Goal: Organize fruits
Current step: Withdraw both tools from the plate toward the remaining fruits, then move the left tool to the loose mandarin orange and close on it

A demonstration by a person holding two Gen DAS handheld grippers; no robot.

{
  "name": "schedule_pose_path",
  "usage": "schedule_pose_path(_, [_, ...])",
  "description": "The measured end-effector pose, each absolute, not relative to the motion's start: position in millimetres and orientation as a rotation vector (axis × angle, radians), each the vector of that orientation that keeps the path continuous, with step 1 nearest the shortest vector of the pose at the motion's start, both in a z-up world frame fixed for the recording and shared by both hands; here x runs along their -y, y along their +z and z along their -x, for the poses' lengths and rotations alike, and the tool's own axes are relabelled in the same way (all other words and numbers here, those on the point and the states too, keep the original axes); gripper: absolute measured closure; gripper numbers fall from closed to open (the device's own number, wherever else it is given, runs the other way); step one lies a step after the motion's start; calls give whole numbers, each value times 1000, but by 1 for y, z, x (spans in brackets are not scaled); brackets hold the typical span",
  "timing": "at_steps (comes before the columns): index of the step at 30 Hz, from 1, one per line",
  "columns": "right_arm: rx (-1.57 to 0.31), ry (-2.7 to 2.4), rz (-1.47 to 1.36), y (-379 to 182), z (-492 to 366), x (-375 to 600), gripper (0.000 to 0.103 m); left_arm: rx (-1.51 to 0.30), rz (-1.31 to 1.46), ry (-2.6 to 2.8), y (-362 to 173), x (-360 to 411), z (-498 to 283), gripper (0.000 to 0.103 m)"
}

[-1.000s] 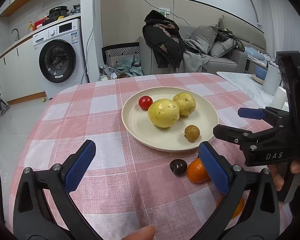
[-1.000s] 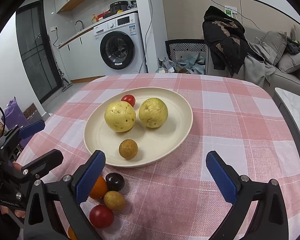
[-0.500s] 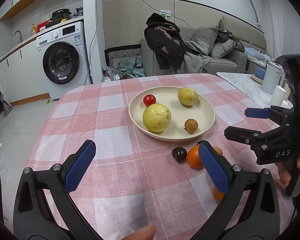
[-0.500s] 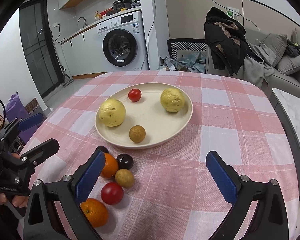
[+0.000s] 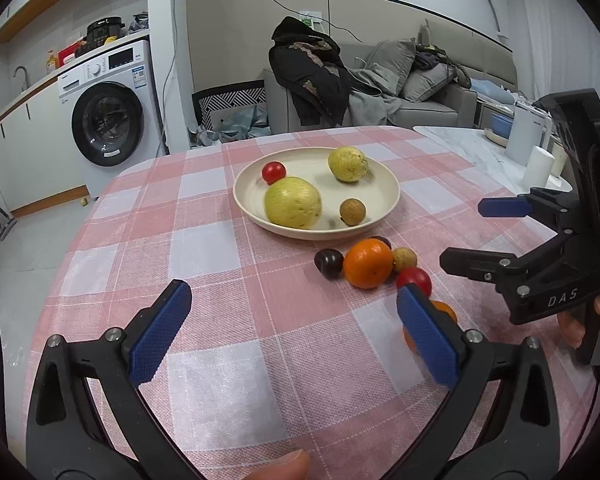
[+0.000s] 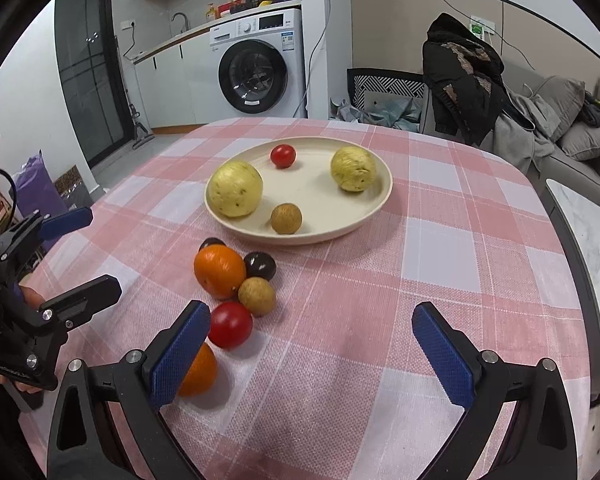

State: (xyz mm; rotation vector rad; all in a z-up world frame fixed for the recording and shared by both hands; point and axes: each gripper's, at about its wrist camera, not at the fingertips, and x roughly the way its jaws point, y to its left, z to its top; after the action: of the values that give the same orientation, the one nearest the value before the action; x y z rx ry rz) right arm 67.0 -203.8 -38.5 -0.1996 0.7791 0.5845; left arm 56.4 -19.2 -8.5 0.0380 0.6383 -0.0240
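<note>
A cream plate [image 5: 384, 184] [image 6: 380, 196] on the pink checked tablecloth holds two yellow guavas [image 5: 293, 202] [image 6: 353, 168], a cherry tomato [image 5: 273, 172] and a brown longan [image 5: 352, 211]. In front of the plate lie an orange [image 5: 368, 263] [image 6: 219, 271], a dark plum [image 5: 329, 263] [image 6: 260, 265], a longan [image 6: 257, 296], a red tomato [image 6: 230, 324] and a second orange [image 6: 198, 372]. My left gripper [image 5: 296, 336] is open and empty, near the loose fruit. My right gripper [image 6: 312, 348] is open and empty, its left finger beside the second orange.
A washing machine [image 5: 112, 112] stands behind the table on the left. A sofa with clothes [image 5: 380, 84] is behind. A marble side table [image 5: 480, 148] with white containers is at the right. The table edge curves off at the left.
Both grippers have drawn back from the plate and risen, so the loose fruit now shows ahead of them. The two guavas on the plate have rolled apart.
</note>
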Motion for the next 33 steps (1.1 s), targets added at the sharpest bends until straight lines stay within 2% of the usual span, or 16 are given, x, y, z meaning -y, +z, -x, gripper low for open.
schedule_pose_path(33, [-816, 662, 179, -42, -68, 216, 0, -801, -69, -224, -38, 71, -73, 1])
